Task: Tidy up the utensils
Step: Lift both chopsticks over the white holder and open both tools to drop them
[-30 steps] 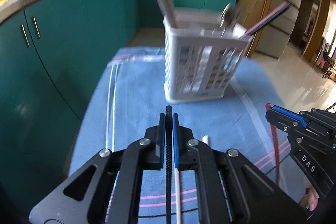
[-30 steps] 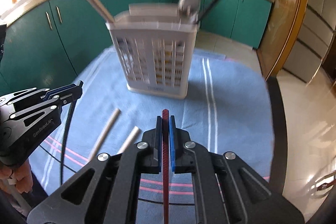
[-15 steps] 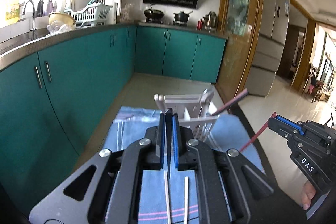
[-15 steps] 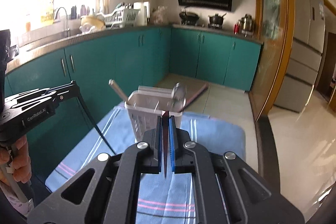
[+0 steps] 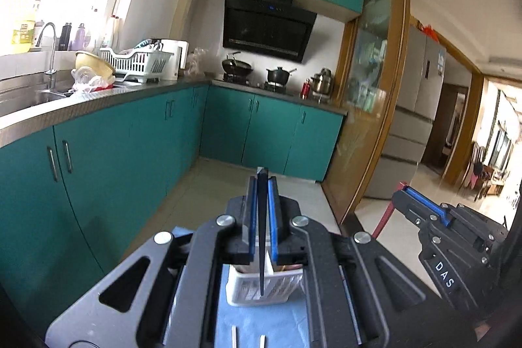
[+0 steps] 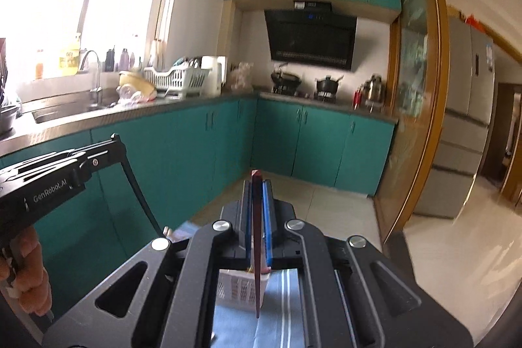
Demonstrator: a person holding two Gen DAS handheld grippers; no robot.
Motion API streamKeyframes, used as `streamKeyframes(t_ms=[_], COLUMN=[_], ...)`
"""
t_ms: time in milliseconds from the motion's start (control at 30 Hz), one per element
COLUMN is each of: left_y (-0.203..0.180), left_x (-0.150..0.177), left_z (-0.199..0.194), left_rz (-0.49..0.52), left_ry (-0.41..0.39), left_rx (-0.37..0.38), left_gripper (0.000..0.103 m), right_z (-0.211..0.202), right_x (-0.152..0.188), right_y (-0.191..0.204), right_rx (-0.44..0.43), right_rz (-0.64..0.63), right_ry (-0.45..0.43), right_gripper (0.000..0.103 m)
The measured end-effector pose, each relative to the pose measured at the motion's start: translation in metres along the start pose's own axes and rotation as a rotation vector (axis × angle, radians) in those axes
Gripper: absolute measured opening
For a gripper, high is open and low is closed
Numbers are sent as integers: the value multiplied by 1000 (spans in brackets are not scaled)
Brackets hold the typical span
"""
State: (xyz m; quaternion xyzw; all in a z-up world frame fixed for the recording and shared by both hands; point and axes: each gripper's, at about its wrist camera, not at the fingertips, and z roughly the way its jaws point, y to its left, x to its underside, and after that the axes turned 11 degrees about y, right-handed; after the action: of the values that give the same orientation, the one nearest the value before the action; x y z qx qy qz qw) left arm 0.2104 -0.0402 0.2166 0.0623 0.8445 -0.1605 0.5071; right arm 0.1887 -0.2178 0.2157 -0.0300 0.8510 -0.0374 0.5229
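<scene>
Over the blue cloth [image 5: 261, 325], in the left wrist view, the left gripper [image 5: 262, 181] had its blue-padded fingers pinched narrow on a thin black chopstick [image 5: 261, 237], a slim tapered rod with a fine woven texture that ran down between them. Below it stood the white plastic utensil basket [image 5: 261, 289], a lattice-walled box, seen through the gap in the matte black gripper frame. Two pale round sticks [image 5: 234, 338] lay on the cloth nearer the camera, only their ends showing. At the right, the right gripper [image 5: 399, 188] carried white lettering "DAS" on its black body and gripped a dark red chopstick [image 5: 383, 217]. Glossy teal cabinets [image 5: 130, 145] and a steel worktop filled the background.

In the right wrist view, the right gripper [image 6: 257, 176] was likewise closed narrowly on the dark red chopstick [image 6: 257, 250], a slender squared rod that hung down toward the white basket [image 6: 238, 289], which sat on the blue cloth [image 6: 280, 315] with its pale stripes. At the left, the left gripper [image 6: 115, 145] bore the text "GenRobot.AI" and clamped the black chopstick [image 6: 140, 194], which curved downward in the lens. Bare fingers [image 6: 32, 276] wrapped its handle.
</scene>
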Motion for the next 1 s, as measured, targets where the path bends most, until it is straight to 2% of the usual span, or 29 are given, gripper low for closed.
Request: streamKeyframes(t_ms=[133,200,300,533,800,833,900,1000], left_y=[1,0,0,3,16,18,21,28], left_x=[-16,-19,-19,-3,18,21,24,31], left_z=[4,12,31,81,99,96,90,79], left_rz=[-27,-36,-36,-8,-23,-28,-31,-52], left_ry=[-75,-88,-83,-43,24,18,19,24], left_rx=[-39,-50,-55,-122,-110,-113,-113,-97], left_gripper=[6,6,6,6,7,8,20,28], right_z=[7,13,32,87,114,113,107,95], right_x=[-17,-21,-24,-5,26,29,35,45], right_y=[2,6,11,7,-2,-2,-8,-19], right_rx=[1,7,6,-30,-22,-17,-17,-29], right_rz=[2,-11,-17,15,49,52,69,103], right_ry=[-85,-154,-181,-99,-10,-6,-8,-11], right_gripper=[7,7,7,7,7,9,16,24])
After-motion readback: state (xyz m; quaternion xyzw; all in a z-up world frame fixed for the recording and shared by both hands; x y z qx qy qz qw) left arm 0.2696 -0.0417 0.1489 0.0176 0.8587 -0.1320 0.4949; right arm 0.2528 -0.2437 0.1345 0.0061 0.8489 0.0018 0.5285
